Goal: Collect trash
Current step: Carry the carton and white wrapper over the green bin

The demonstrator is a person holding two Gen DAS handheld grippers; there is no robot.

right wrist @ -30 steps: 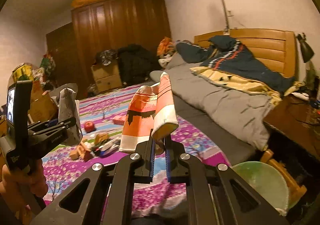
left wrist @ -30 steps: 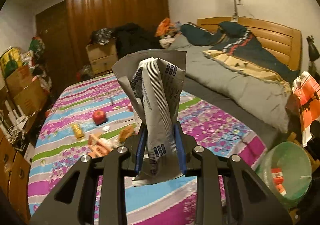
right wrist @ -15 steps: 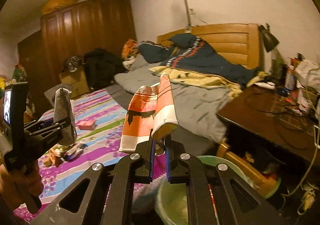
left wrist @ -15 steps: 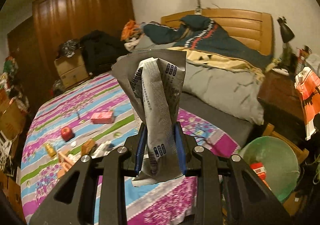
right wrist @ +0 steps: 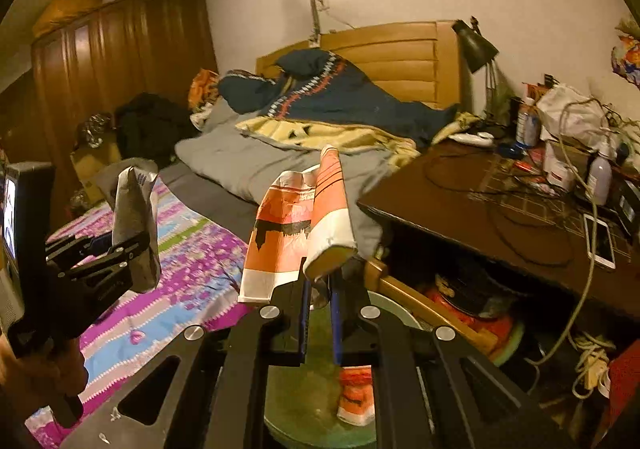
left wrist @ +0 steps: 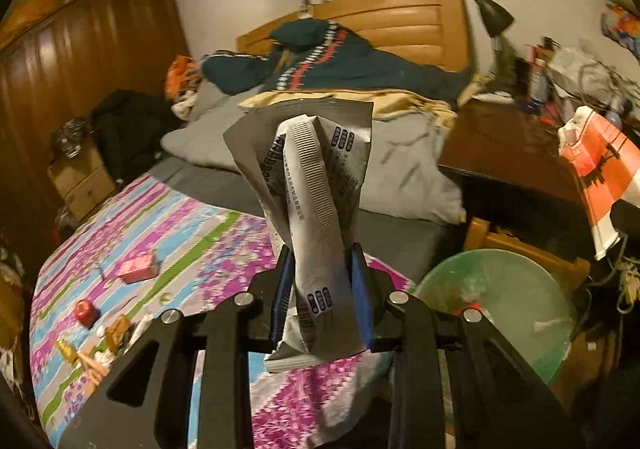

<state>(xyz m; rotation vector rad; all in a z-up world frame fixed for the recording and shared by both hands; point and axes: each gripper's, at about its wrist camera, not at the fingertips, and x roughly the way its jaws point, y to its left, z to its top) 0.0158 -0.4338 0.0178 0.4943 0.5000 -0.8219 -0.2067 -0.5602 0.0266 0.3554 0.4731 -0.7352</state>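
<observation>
My left gripper (left wrist: 322,301) is shut on a crumpled grey printed wrapper (left wrist: 316,209) that stands up between its blue pads. My right gripper (right wrist: 319,313) is shut on an orange-and-white wrapper (right wrist: 298,229). A green bin (left wrist: 500,309) stands on the floor beside the bed, right of the left gripper. In the right wrist view the green bin (right wrist: 312,401) lies straight under the right gripper, with an orange wrapper (right wrist: 356,397) inside. The left gripper (right wrist: 120,249) with its grey wrapper shows at the left there. The orange wrapper (left wrist: 600,165) appears at the right edge of the left wrist view.
A bed with a striped floral sheet (left wrist: 160,249) carries a pink box (left wrist: 138,269), a red apple (left wrist: 85,311) and small scraps (left wrist: 92,349). A dark wooden desk (right wrist: 500,217) with cables, a phone and bottles stands right of the bin. A wardrobe (left wrist: 80,69) fills the back left.
Both grippers swung right from over the bed toward the bin and desk, each still holding its wrapper. The bin now lies under the right gripper.
</observation>
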